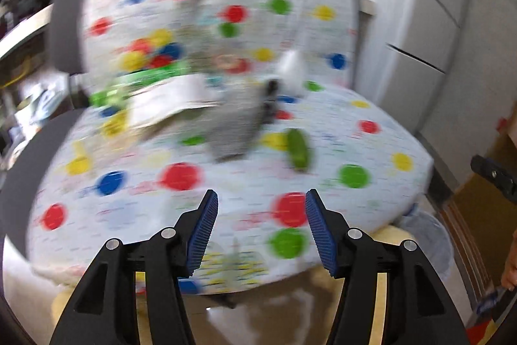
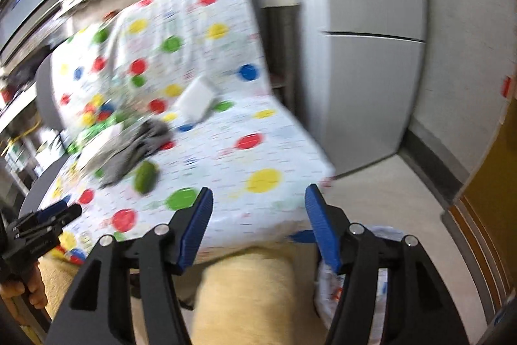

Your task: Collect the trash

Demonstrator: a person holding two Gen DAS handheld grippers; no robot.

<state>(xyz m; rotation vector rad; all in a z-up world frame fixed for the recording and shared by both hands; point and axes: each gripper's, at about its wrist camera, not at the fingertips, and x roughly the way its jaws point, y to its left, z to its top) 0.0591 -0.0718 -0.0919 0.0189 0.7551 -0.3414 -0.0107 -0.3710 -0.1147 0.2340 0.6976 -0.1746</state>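
Spotted chair cover point(image 1: 371, 131) under both empty hand-held grippers, left point(image 1: 261, 228) and right point(image 2: 258, 225), jaws apart

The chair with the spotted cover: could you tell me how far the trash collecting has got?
Nothing looks collected yet. Both the left gripper and right gripper are open and empty. The green item, grey cloth and white block are on the chair cover, to be sorted.

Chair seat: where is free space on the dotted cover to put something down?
The seat is free on its right half, from the green item to the right edge, and along the front by the right gripper. The back left is crowded: grey cloth, white box, green packaging.
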